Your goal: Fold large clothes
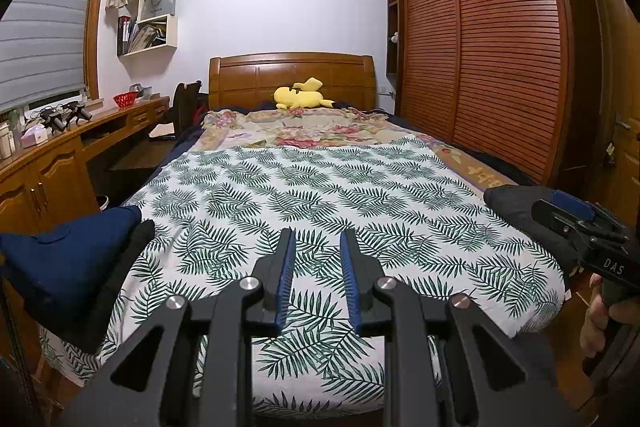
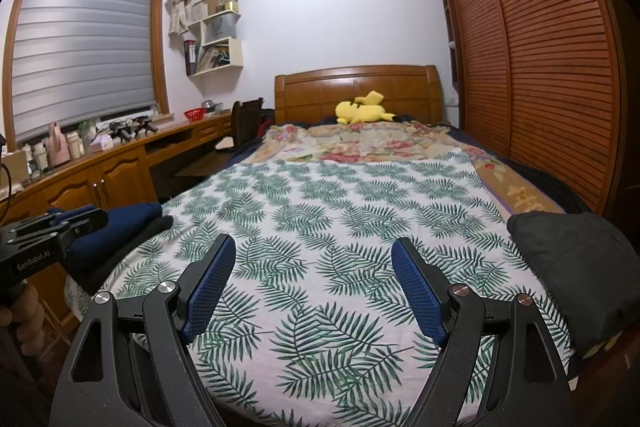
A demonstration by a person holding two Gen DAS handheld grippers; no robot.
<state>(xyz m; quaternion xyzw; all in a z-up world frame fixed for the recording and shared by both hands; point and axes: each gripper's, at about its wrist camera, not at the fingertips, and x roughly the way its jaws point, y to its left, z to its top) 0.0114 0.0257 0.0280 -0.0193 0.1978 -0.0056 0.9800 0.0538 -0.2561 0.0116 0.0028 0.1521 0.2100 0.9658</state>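
A white sheet with green leaf print (image 1: 320, 183) (image 2: 360, 203) lies spread flat over the near half of the bed. A folded navy garment (image 1: 68, 255) (image 2: 120, 225) rests on a black one (image 1: 120, 279) at the bed's left corner. A dark grey bundle (image 1: 524, 211) (image 2: 572, 263) sits at the right corner. My left gripper (image 1: 317, 233) (image 2: 76, 217) hovers over the sheet's near edge, its jaws narrowly apart with nothing between them. My right gripper (image 2: 314, 241) (image 1: 560, 211) stands wide open above the sheet, empty, beside the grey bundle.
A floral blanket (image 1: 304, 127) and a yellow plush toy (image 1: 300, 95) lie toward the wooden headboard (image 1: 292, 71). A slatted wardrobe (image 1: 500, 47) lines the right side. A long wooden desk (image 2: 120, 163) with a chair (image 2: 244, 119) runs along the left under the window.
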